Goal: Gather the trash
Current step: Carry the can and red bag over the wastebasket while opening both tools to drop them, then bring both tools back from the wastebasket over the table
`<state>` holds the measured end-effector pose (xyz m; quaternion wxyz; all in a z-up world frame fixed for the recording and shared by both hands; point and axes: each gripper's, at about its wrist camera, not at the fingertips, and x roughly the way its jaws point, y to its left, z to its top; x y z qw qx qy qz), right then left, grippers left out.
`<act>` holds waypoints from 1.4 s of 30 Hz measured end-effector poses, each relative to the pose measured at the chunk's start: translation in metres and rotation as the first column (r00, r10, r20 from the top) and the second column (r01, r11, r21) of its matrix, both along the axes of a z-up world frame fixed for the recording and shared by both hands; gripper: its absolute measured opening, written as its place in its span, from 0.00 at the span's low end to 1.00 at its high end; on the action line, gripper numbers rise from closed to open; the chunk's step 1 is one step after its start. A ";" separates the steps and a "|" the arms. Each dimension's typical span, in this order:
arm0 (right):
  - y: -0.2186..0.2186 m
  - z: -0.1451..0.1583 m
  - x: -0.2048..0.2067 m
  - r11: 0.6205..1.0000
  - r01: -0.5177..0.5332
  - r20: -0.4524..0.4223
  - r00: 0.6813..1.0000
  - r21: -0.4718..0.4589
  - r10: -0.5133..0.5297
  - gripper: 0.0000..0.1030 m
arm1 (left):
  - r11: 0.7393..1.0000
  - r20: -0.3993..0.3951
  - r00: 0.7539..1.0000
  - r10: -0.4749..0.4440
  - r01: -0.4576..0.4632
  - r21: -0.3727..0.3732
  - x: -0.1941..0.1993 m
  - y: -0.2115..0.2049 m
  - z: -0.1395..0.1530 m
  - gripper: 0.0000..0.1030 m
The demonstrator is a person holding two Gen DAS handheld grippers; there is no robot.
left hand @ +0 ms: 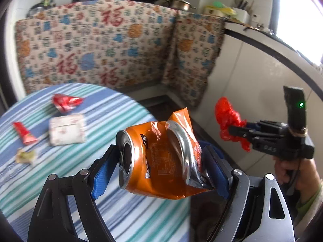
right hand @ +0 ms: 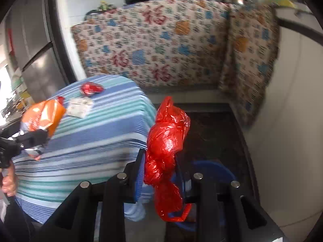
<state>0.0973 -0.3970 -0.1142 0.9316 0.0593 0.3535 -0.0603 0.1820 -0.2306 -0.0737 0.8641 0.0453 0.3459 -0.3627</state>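
Left tool [left hand: 161, 161] clamps the orange can [left hand: 153, 157]; right tool [right hand: 159, 173] pinches the red bag [right hand: 165, 141].

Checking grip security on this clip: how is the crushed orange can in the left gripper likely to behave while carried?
The crushed orange can is already dented, so it probably gives further under squeeze. It looks empty, likely light. An orange wrapper is pinched alongside it in the left gripper; that glossy film may let the can slip. Its rounded body could roll if set down.
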 end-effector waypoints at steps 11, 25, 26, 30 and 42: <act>-0.101 -0.054 -0.020 0.989 0.145 -0.161 0.977 0.016 -0.141 0.28 | 0.984 -0.145 0.974 -0.176 0.173 -0.035 0.013 -0.137 -0.046 0.83; -0.129 -0.091 -0.010 0.983 0.184 -0.233 0.956 0.006 -0.178 0.43 | 0.973 -0.205 0.951 -0.230 0.227 -0.040 0.028 -0.210 -0.082 0.91; -0.128 -0.092 -0.011 0.983 0.183 -0.231 0.956 -0.004 -0.179 0.55 | 0.973 -0.208 0.950 -0.232 0.228 -0.044 0.029 -0.212 -0.083 0.92; -0.129 -0.087 -0.015 0.983 0.183 -0.202 0.963 -0.002 -0.180 0.64 | 0.971 -0.216 0.946 -0.240 0.234 -0.051 0.034 -0.222 -0.085 0.93; -0.098 -0.024 -0.020 0.976 0.184 0.054 0.982 -0.114 -0.179 0.65 | 0.984 -0.118 0.978 -0.171 0.163 -0.078 0.019 -0.142 -0.034 0.94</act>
